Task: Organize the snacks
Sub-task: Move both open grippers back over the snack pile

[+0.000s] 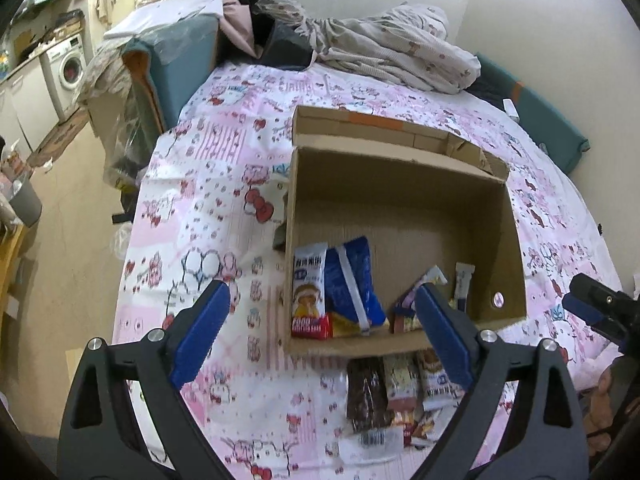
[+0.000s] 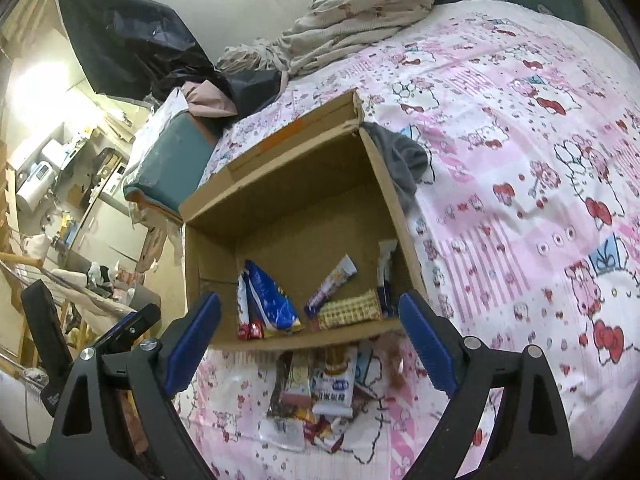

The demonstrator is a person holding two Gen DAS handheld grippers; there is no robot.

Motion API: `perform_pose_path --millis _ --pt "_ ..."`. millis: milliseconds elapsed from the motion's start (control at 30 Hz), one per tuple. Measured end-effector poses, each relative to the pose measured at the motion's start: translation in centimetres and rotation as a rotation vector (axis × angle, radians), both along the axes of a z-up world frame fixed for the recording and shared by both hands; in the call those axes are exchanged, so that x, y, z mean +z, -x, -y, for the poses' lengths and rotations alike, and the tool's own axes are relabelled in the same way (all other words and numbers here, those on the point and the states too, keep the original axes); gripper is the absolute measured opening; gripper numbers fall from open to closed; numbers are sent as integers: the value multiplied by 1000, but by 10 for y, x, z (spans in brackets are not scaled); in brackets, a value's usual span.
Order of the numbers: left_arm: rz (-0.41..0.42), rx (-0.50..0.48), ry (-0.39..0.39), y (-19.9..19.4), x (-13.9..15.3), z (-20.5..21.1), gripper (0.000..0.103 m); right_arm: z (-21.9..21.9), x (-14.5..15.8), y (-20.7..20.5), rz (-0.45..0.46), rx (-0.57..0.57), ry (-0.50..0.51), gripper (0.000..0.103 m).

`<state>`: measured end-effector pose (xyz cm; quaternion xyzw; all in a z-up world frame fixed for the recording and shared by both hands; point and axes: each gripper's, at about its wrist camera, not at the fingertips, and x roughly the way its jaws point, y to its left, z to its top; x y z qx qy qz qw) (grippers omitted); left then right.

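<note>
An open cardboard box lies on the pink patterned bedsheet. Inside it at the near wall are several snack packets: a white cartoon packet, a blue bag, a red bar, a waffle-pattern packet and a purple-white stick. A loose pile of snack packets lies on the sheet just in front of the box. My left gripper is open and empty above the box's near edge. My right gripper is open and empty above the same edge; it shows at the right of the left wrist view.
Crumpled floral bedding lies behind the box. A teal cushioned item stands at the bed's far left corner. The bed edge drops to the floor at left. A washing machine stands far left.
</note>
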<state>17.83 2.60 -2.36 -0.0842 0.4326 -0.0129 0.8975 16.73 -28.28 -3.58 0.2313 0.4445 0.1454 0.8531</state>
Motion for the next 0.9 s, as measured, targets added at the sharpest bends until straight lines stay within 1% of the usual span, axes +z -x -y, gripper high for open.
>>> perform_pose_path --millis 133,300,533,667,733,833,900 --pt "-12 3 0 12 -2 0 92 -2 -1 12 -11 5 12 93" --pt "-24 4 -23 25 -4 1 92 -4 -4 26 -21 6 28 93" --pt "-63 25 -43 32 -16 0 92 2 -19 39 -98 -42 61 93" --pt "-117 28 -39 32 -30 0 92 10 -28 41 -144 -56 26 93" --pt "-147 26 -33 31 -38 1 92 14 -32 41 -158 -65 33 93" --pt "-226 -1 -3 29 -58 9 92 19 -39 40 -191 -83 37 93" --pt "-282 -29 2 27 -73 18 92 22 -43 39 -206 -97 26 93"
